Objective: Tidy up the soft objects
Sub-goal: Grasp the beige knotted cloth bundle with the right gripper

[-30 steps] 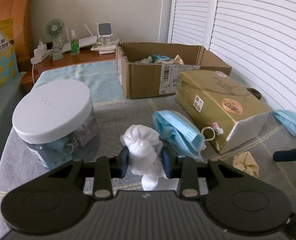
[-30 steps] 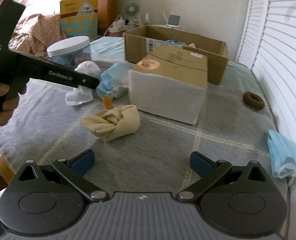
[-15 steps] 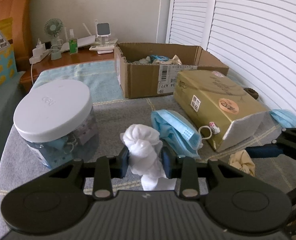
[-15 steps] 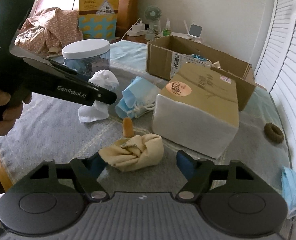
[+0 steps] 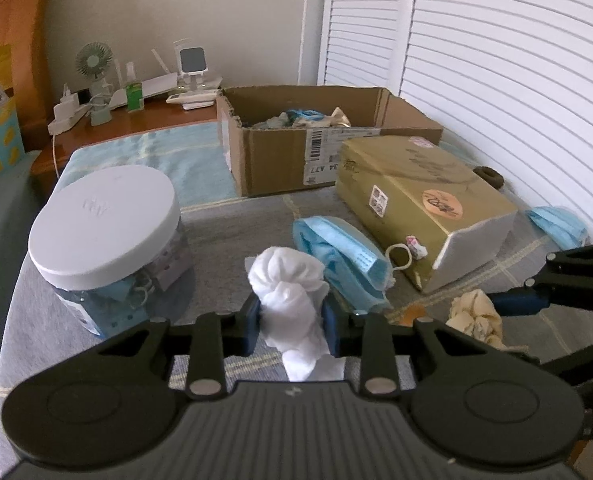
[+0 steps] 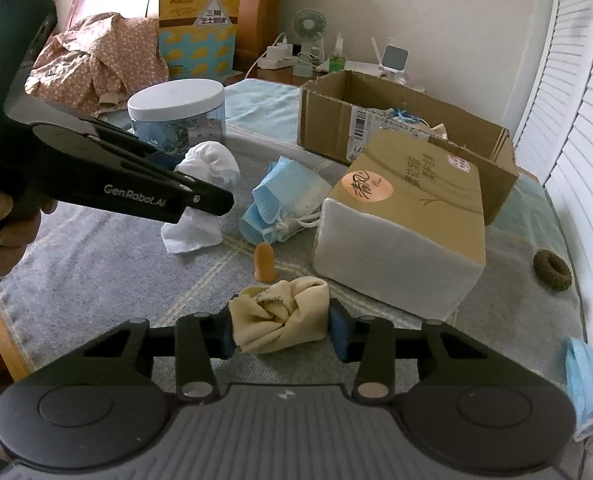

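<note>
Left tool [image 5: 291, 325] pinches the white cloth bundle [image 5: 288, 288] at its waist, just above the bed blanket [image 6: 96, 280]. Right tool [image 6: 281, 337] is pressed against both sides of the beige knotted cloth [image 6: 282, 322], which rests on the blanket. Both items appear light, limp and compressible; mid-body grips suit. The blanket is soft and may snag. The cardboard box [image 5: 280, 160] stands beyond, before shuttered doors [image 5: 476, 40].

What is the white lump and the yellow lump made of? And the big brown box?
The white lump looks like soft matte cloth, maybe a sock: it bunches and wrinkles between the left gripper. The yellow lump looks like knotted fabric, folded and slightly fuzzy, between the right gripper. The big brown box is cardboard: dull brown, torn wavy edges, printed label.
</note>
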`<state>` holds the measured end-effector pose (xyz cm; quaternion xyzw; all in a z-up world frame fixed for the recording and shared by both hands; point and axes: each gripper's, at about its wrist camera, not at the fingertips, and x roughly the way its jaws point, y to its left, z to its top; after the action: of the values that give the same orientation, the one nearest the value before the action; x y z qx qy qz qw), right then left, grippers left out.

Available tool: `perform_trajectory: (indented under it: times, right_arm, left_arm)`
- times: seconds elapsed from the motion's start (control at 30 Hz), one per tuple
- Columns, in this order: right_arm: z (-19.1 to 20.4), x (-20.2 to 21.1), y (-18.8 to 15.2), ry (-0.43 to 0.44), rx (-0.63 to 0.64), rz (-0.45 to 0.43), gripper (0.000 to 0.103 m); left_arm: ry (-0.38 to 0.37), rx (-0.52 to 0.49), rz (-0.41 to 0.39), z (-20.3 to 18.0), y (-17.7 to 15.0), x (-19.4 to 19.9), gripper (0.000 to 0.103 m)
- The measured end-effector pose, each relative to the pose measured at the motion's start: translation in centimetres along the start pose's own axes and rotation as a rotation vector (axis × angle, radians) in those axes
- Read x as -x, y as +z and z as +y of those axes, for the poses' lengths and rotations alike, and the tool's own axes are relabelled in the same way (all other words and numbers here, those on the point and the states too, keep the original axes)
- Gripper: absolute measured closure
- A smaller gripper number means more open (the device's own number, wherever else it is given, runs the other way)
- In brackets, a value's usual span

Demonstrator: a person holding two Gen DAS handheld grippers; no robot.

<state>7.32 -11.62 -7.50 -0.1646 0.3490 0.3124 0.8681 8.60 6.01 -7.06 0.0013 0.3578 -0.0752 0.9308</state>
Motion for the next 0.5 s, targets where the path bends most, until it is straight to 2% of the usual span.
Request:
perform_trajectory:
  times: [0.17,0.5]
  right_arm:
    - [0.0,0.8,-0.2,-0.02,-0.011,0.021,0.057]
    - [-1.4,3.8,-0.8,-0.078,-0.056,0.02,0.057]
  left_arm:
    - [-0.021,-0.039,0.018,-0.2,-0.1,0.8,0.075]
    - [-0.126,-0.144,0.069,-1.5,0.1,3.4,0.076]
